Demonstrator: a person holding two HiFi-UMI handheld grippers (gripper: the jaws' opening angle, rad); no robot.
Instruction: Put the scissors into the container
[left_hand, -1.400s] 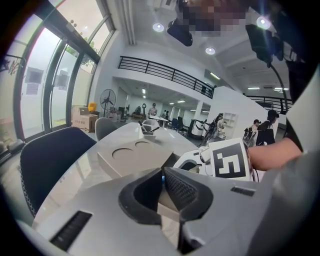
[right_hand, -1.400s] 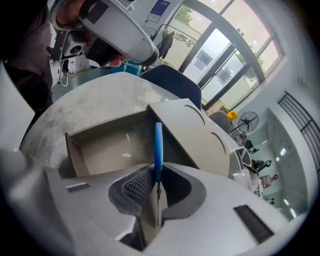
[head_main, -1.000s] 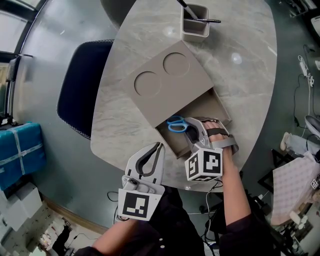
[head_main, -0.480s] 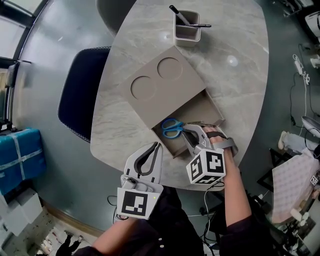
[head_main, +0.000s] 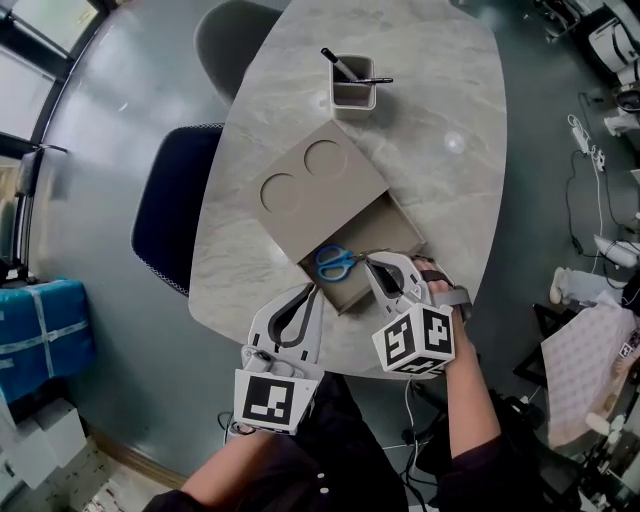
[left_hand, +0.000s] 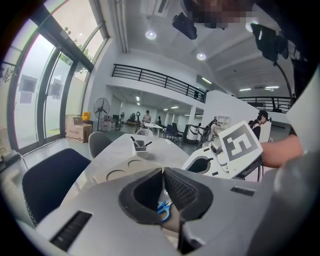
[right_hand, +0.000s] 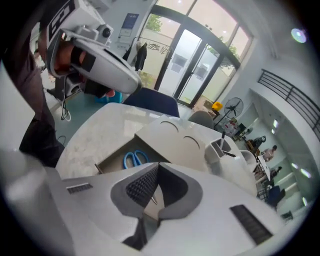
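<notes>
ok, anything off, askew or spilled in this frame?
Nothing stands out. The scissors lie flat inside the open drawer of the container. The pen cup stands upright on the table. Nothing looks spilled or damaged.

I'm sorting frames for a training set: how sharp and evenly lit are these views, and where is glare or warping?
Head view: sharp, edges bent by the wide lens, one lamp glare spot on the marble table. Left gripper view: heavy fisheye, dark corners, windows washed out, blue scissors small yet clear. Right gripper view: same fisheye, glass doors overexposed.
</notes>
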